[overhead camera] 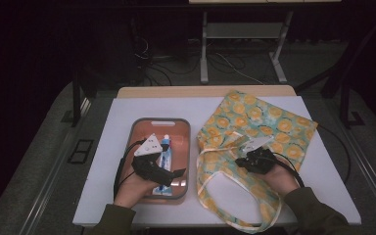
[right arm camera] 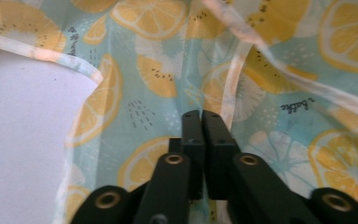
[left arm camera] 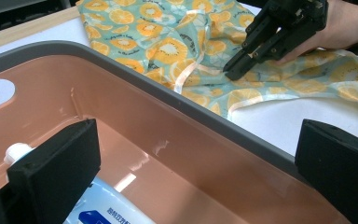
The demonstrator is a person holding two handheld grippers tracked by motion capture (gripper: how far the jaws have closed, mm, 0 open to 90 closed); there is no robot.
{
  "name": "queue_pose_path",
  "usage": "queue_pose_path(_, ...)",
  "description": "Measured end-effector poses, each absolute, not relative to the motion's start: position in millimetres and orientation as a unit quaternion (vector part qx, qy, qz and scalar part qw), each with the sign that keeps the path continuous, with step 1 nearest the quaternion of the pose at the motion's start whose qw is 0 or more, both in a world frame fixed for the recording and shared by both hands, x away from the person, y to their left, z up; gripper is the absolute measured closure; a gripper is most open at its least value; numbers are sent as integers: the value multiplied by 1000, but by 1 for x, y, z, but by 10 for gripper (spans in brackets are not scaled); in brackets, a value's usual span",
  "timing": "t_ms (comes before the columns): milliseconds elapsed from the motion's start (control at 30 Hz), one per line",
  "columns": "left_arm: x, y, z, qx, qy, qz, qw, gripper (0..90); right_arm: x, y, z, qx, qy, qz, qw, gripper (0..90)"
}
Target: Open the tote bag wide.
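Right gripper (right arm camera: 201, 116): jaws closed together, tips on lemon-print teal cloth bag (right arm camera: 279, 70); fabric pinch unclear.
Left gripper (left arm camera: 191, 168): jaws wide, over pink grey-rimmed plastic tray (left arm camera: 177, 116).

On the white table (overhead camera: 127, 105) a lemon-print cloth bag (overhead camera: 262, 117) lay spread at the right, its long handles looping toward the near edge. The right gripper (overhead camera: 247, 149) rested on the bag near its opening. To the left sat a pink tray with a grey rim (overhead camera: 188, 147). The left gripper (overhead camera: 166, 171) hovered over a white and blue tube (overhead camera: 165, 147) lying in the tray.
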State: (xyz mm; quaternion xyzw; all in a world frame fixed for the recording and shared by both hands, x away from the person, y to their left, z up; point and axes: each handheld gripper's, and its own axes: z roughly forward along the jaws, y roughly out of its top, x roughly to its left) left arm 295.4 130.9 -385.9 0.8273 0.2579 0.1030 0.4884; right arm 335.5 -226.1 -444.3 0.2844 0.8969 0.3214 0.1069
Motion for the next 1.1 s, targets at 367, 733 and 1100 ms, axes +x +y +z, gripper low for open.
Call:
queue_pose_path(367,296,131,-386,827,258,102,488,0,343,-246,-410,307,854,407,109,895)
queue_pose_path(733,296,132,-386,827,259,102,488,0,372,-277,-384,349,809,452,141,896)
queue_pose_path(1100,297,132,-386,828,261,100,486,0,375,-282,-376,356,796,469,144,895)
